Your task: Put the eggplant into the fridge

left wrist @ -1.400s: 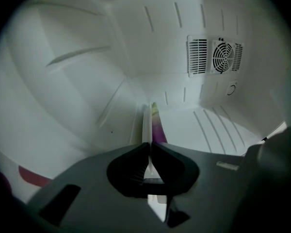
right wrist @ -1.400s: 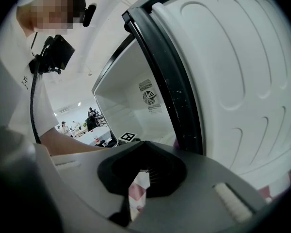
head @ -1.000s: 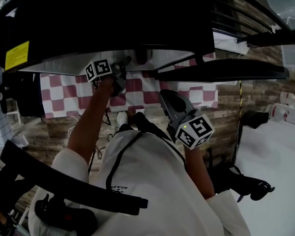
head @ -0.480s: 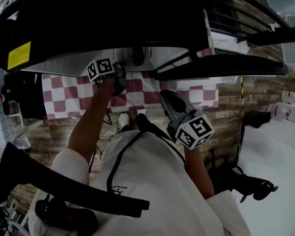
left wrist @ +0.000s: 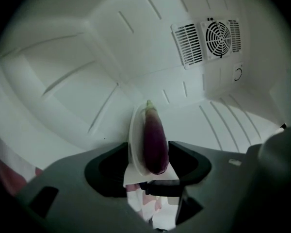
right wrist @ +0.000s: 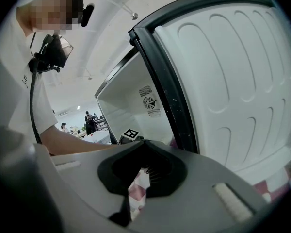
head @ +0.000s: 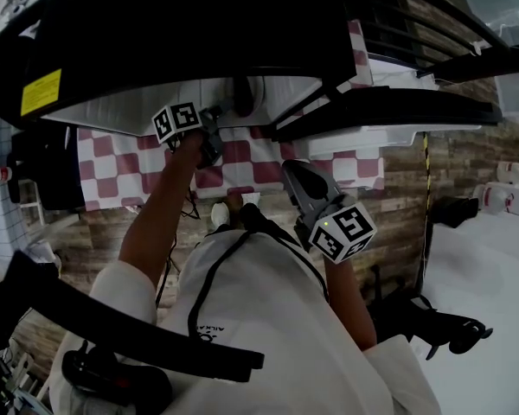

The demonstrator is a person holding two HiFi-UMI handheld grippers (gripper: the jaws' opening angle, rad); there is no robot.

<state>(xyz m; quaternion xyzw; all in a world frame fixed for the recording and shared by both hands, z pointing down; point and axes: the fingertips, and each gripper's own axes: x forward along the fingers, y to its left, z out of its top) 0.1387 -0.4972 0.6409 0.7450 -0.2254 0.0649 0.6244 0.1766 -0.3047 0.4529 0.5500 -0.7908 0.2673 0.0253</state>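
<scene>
A purple eggplant [left wrist: 154,140] lies on a small white plate [left wrist: 135,135] on the white floor of the fridge [left wrist: 87,96]. My left gripper [left wrist: 150,150] is inside the fridge with its jaws on either side of the plate and eggplant. The jaws have just been opening; they stand open and clear of both. In the head view the left gripper [head: 214,128] reaches into the fridge opening, with the eggplant [head: 242,100] a dark shape just beyond it. My right gripper [head: 291,171] hangs lower, outside the fridge, shut and empty. In its own view the right gripper [right wrist: 144,171] points along the door.
The open fridge door [right wrist: 233,81] with its dark seal [right wrist: 165,81] stands close on the right. A fan vent [left wrist: 218,35] sits in the back wall. A red-and-white checked cloth [head: 259,158] lies below the fridge. A white table [head: 484,318] is at the right.
Both hands keep their places. The head camera has shifted slightly, so a little more of the white fridge interior shows.
</scene>
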